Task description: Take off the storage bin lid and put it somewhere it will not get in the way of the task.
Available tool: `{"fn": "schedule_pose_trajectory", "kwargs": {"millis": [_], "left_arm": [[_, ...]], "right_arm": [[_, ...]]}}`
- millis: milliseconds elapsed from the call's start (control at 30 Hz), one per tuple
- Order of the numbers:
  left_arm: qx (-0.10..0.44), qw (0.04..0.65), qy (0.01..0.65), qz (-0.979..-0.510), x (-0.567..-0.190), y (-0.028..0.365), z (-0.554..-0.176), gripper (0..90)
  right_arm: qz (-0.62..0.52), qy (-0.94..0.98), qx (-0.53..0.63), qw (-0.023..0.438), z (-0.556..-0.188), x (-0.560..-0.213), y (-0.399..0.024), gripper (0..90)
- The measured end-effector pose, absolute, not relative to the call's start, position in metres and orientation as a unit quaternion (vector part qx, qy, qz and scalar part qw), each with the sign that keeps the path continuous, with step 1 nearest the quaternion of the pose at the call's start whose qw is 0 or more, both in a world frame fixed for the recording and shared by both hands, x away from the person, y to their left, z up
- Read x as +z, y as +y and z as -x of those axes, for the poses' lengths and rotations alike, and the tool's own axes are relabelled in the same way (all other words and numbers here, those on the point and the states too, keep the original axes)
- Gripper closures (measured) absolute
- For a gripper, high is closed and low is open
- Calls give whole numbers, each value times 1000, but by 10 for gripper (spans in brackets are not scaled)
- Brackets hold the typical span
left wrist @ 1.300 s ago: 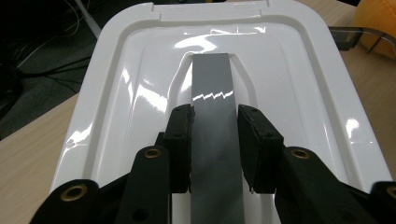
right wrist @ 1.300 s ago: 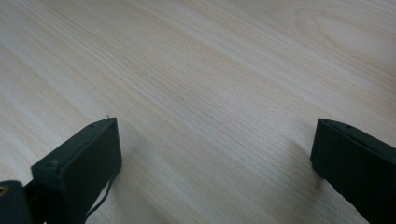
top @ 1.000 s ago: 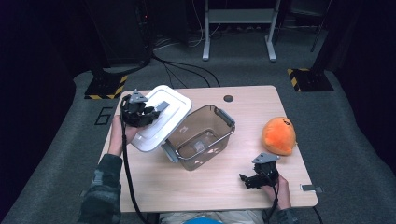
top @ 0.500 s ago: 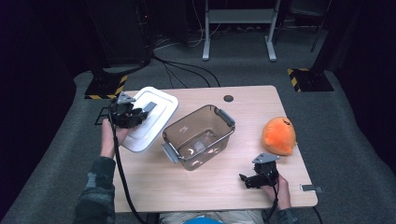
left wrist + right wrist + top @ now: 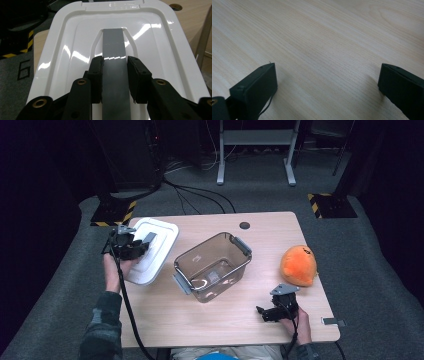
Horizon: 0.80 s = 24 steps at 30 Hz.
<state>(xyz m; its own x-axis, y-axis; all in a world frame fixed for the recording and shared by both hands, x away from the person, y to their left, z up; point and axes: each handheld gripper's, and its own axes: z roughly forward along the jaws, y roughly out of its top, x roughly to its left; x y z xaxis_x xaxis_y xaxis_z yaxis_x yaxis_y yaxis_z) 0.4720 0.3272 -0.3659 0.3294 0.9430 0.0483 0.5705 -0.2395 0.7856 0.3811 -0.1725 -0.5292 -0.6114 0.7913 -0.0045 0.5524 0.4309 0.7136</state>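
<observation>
My left claw (image 5: 115, 75) grips the white lid (image 5: 150, 249) by its grey handle strip (image 5: 114, 50), one pad pressed on each side of it, because that raised strip is the one part of the lid narrow enough to pinch. The lid sits at the worktop's (image 5: 210, 320) far left corner, overhanging the edge a little; whether it rests fully on the wood I cannot tell. Parked there, well left of the clear bin (image 5: 212, 266), it leaves the bin's mouth uncovered. The bin stands mid-worktop, empty as far as I can see, with its grey latches out at both ends. An orange plush toy (image 5: 298, 265) lies to its right, apart from it. My right claw (image 5: 272, 312) waits low at the near right, jaws spread wide over bare wood, holding nothing, free, I judge, to fetch the toy.
</observation>
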Motion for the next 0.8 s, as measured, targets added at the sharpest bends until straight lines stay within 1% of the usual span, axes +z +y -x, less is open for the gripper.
{"fn": "schedule_pose_trajectory", "kwargs": {"millis": [400, 800], "left_arm": [[265, 320, 572, -708, -393, 344, -475, 664], [253, 299, 613, -686, -427, 356, -479, 663]], "right_arm": [[-406, 828, 346, 173, -381, -529, -173, 20], [-406, 828, 346, 173, -381, -529, -173, 20]]}}
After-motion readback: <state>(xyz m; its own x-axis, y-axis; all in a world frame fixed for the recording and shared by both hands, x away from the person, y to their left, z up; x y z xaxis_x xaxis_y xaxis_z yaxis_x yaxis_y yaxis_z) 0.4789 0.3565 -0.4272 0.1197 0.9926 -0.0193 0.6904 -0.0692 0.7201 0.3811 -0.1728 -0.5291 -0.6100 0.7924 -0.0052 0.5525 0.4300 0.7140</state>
